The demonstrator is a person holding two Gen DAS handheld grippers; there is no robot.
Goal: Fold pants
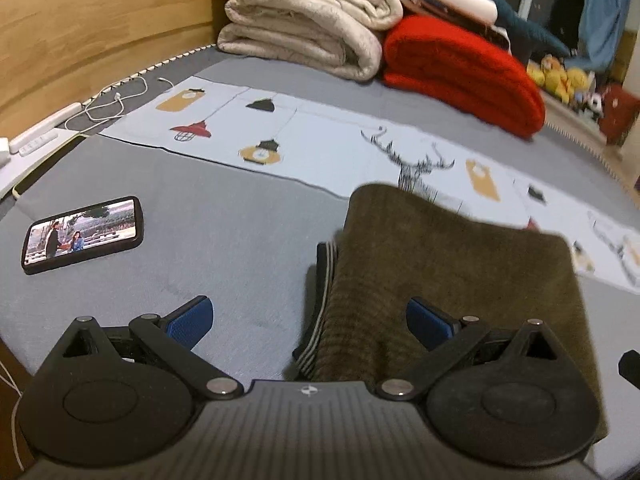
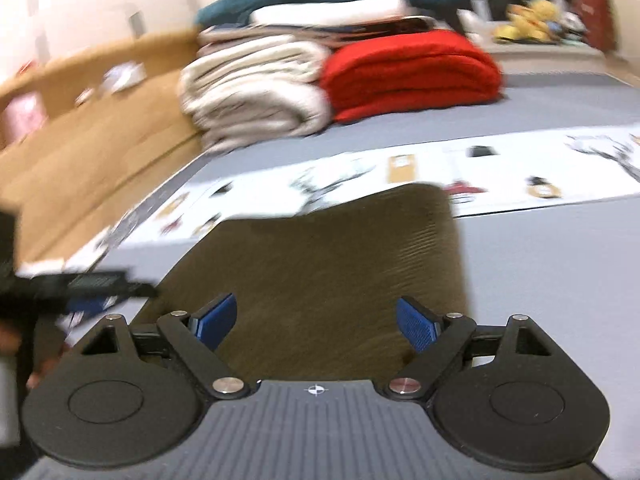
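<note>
Pants (image 1: 452, 280) are already a neat brown bundle on the grey bed (image 1: 224, 216), right under both claws. Left gripper (image 1: 308, 322) and right gripper (image 2: 316, 318) are both wide open, holding nothing. I'd just press the top flat and square the edges, nothing more.

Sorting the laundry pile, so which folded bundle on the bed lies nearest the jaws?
The olive-brown ribbed pants, folded right before both grippers; the cream and red blankets sit far behind.
</note>
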